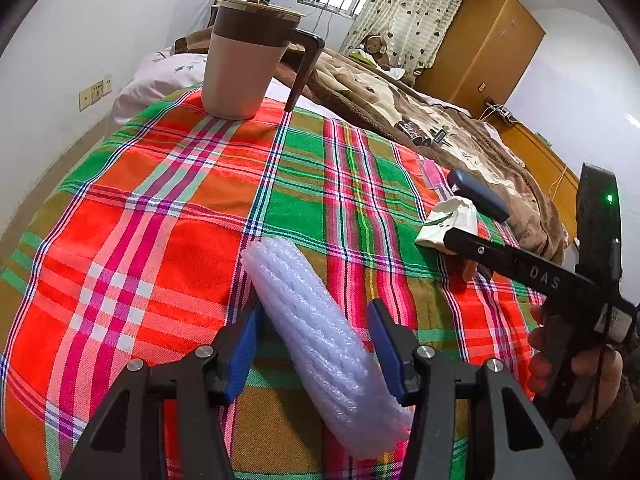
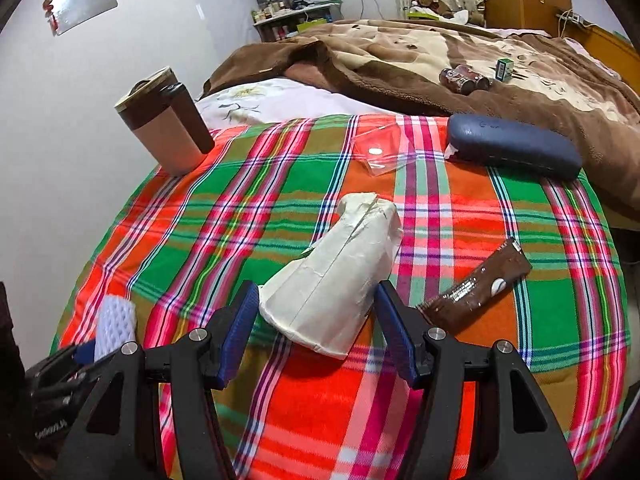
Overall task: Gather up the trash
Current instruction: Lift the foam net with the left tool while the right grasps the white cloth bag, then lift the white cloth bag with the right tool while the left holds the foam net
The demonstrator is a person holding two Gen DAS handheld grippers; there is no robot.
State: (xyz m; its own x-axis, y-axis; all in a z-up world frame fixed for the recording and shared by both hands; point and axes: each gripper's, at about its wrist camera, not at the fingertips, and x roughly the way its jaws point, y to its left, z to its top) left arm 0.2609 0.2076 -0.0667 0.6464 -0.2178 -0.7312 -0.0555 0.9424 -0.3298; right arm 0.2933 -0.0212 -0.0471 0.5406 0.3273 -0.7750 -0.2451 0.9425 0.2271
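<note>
A white foam-net sleeve [image 1: 320, 340] lies on the plaid cloth [image 1: 160, 208] between the open fingers of my left gripper [image 1: 316, 344]; the left pad is near it, the right pad stands apart. The sleeve also shows in the right wrist view [image 2: 116, 324]. A crushed white paper cup [image 2: 336, 276] lies between the open fingers of my right gripper [image 2: 316, 328], not clamped. It also shows in the left wrist view [image 1: 448, 220], at the tip of the right gripper [image 1: 460, 236]. A brown snack wrapper [image 2: 480, 284] lies just right of the cup.
A beige-and-brown lidded mug [image 1: 248, 60] stands at the cloth's far left corner. A dark blue glasses case [image 2: 512, 146] and a clear plastic piece [image 2: 380, 152] lie at the far edge. A brown blanket [image 2: 400, 56] with cans [image 2: 464, 78] lies behind.
</note>
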